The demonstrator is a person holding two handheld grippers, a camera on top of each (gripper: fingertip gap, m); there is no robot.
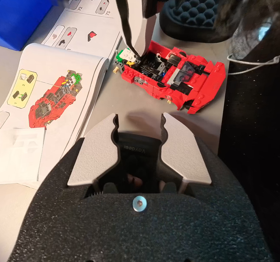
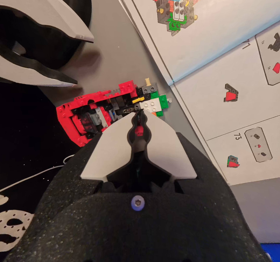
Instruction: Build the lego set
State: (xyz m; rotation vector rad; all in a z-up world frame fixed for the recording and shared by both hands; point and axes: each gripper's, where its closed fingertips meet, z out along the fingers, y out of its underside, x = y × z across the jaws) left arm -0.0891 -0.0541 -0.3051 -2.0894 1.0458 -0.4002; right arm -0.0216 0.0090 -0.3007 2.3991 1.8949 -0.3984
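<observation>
The red car point(image 1: 171, 76) lay on the grey table point(image 1: 118, 94), just beside the open manual point(image 1: 57, 88). My right gripper point(image 2: 140, 113) was pinched on a small black piece point(image 2: 138, 119), its tips down at the car's white plate point(image 2: 150, 105). My left gripper point(image 1: 139, 115) hung spread and empty, near the car's side.

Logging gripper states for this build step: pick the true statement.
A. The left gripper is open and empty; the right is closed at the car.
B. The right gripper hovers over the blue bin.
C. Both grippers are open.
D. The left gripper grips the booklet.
A: the left gripper gapes with nothing between its fingers, short of the red Lego car; the right gripper has its tips together at the car's white-and-green end.
</observation>
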